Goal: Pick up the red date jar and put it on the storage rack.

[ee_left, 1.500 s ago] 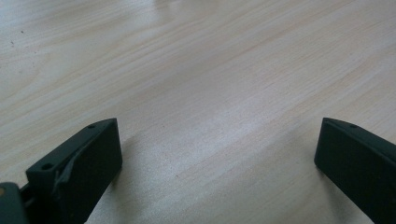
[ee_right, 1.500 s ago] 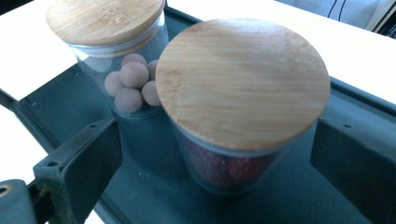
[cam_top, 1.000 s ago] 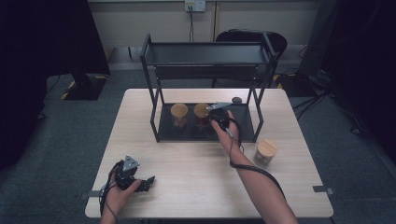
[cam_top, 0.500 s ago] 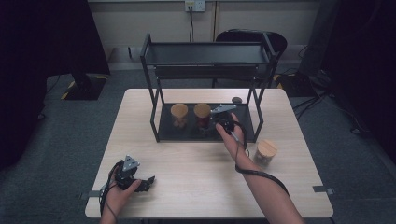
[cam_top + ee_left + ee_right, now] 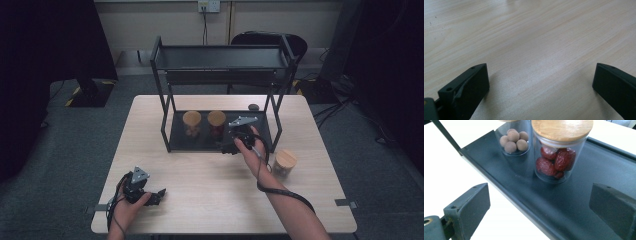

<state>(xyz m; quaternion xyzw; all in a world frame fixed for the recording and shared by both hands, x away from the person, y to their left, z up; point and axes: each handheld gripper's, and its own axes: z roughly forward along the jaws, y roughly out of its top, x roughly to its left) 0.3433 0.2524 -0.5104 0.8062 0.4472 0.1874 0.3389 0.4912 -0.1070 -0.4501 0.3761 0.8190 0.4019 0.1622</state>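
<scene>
Right gripper [image 5: 231,146] at front edge of black rack [image 5: 220,65] lower shelf, jaws spread wide, nothing between. Jar of red dates [image 5: 559,152], wooden lid on, upright on shelf at 12 o'clock from jaws; jar of brown balls [image 5: 514,138] at 11 o'clock. Third jar [image 5: 285,162] on table [image 5: 210,185], 4 o'clock of rack. Left gripper [image 5: 152,196] low over bare tabletop, jaws released.

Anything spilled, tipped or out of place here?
Nothing spilled or tipped. Two wooden-lidded glass jars, one of red dried fruit and one of brown balls, stand upright on the black metal rack's lower shelf. A third wooden-lidded jar stands apart on the light wooden table, outside the rack.
</scene>
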